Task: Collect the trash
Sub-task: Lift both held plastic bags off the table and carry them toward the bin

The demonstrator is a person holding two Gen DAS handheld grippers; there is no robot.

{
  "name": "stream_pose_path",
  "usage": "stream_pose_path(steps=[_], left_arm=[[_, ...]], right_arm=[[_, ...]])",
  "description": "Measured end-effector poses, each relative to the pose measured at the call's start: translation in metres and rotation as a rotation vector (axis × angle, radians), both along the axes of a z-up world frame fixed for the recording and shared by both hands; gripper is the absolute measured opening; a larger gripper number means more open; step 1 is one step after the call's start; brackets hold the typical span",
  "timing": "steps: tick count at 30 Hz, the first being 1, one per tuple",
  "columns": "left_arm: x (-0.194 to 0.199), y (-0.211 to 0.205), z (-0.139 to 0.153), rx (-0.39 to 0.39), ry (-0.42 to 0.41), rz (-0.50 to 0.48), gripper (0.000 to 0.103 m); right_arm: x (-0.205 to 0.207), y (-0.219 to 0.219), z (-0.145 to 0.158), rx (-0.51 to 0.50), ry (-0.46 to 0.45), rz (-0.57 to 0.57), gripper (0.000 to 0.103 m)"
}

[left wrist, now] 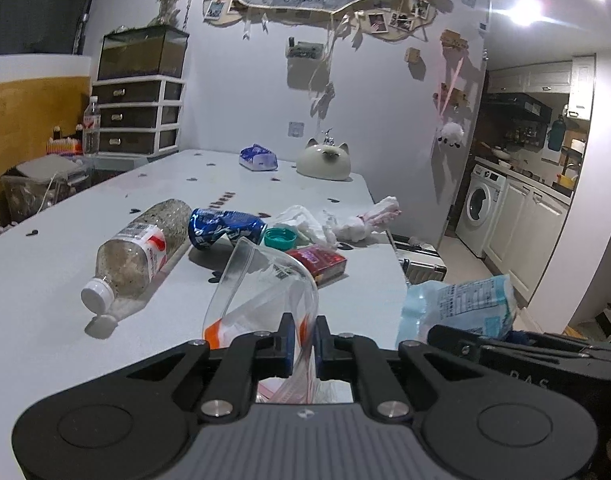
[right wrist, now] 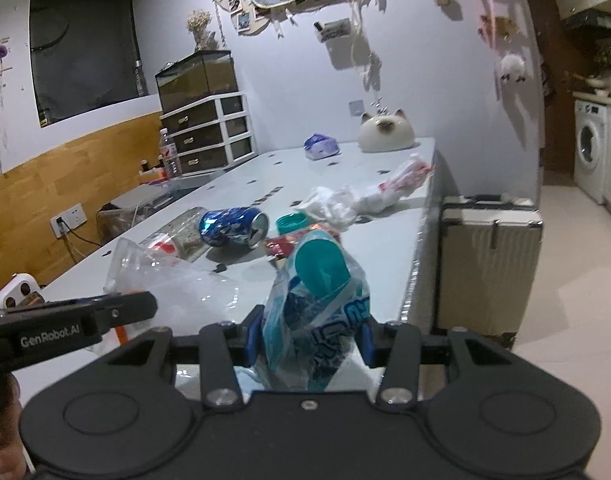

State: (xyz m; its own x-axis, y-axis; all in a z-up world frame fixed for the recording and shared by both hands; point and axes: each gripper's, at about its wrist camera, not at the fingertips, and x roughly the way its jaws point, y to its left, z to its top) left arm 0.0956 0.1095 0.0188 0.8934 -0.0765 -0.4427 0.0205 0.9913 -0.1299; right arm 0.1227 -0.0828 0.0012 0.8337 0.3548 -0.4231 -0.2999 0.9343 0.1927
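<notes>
My left gripper (left wrist: 304,330) is shut on the rim of a clear zip bag (left wrist: 265,284) and holds it open above the white table (left wrist: 45,340). My right gripper (right wrist: 310,332) is shut on a blue and white snack wrapper (right wrist: 317,312), just right of the bag (right wrist: 177,280); the wrapper also shows in the left wrist view (left wrist: 461,308). On the table lie a plastic bottle (left wrist: 141,256), a crushed blue can (left wrist: 221,228), a teal lid (left wrist: 280,238), a red packet (left wrist: 319,262) and crumpled tissues (left wrist: 357,220).
A cat-shaped ornament (left wrist: 323,162) and a blue tissue pack (left wrist: 257,158) sit at the table's far end. A suitcase (right wrist: 489,268) stands by the table's right edge. Drawers (left wrist: 137,114) with a tank on top stand at the far left.
</notes>
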Motion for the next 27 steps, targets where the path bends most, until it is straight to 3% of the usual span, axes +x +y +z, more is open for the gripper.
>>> stream_pose_path(steps=[13,27], left_arm=[[-0.036,-0.048,0.015,0.028,-0.071,-0.066,0.01],[-0.045,-0.131,0.005,0.041,-0.064,-0.214,0.01]], right_arm=[[-0.05,-0.067,0.012,-0.031,-0.07,-0.143,0.047],[-0.091,-0.154,0.005,-0.064,-0.073,-0.323,0.047]])
